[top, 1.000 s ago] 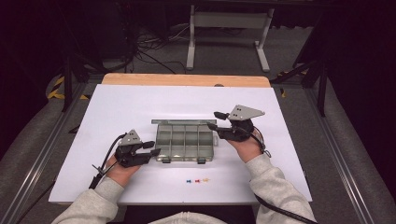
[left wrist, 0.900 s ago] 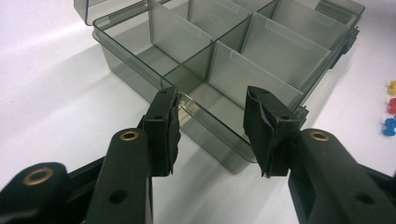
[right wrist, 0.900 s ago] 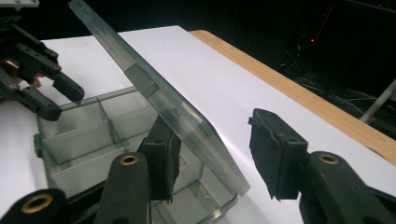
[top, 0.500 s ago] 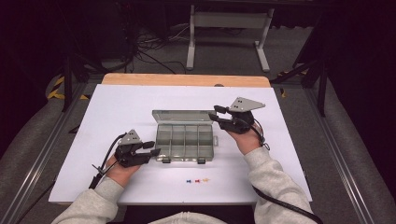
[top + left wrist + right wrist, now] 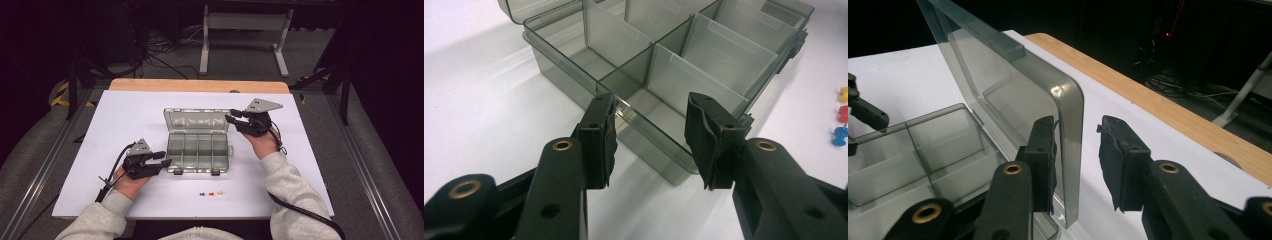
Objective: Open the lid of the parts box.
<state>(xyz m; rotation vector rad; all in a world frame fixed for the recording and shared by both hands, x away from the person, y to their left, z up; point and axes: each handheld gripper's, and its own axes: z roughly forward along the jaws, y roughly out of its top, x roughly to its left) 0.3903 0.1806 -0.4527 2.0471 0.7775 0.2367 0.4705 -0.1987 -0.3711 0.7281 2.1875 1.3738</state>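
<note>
Clear organizer box (image 5: 199,152) lies open mid-table, compartments empty.
Right gripper (image 5: 234,118) straddles the raised lid (image 5: 1013,85), jaws apart; contact unclear. Left gripper (image 5: 165,158) gapes at the box's corner, holding nothing.

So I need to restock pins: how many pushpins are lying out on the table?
3, in a short row on the white table just in front of the open organizer box: a blue pushpin at left, a red pushpin in the middle, a yellow pushpin at right.

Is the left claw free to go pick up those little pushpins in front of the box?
Probably yes: the left claw is open, and bare table separates it from the pushpins.
</note>
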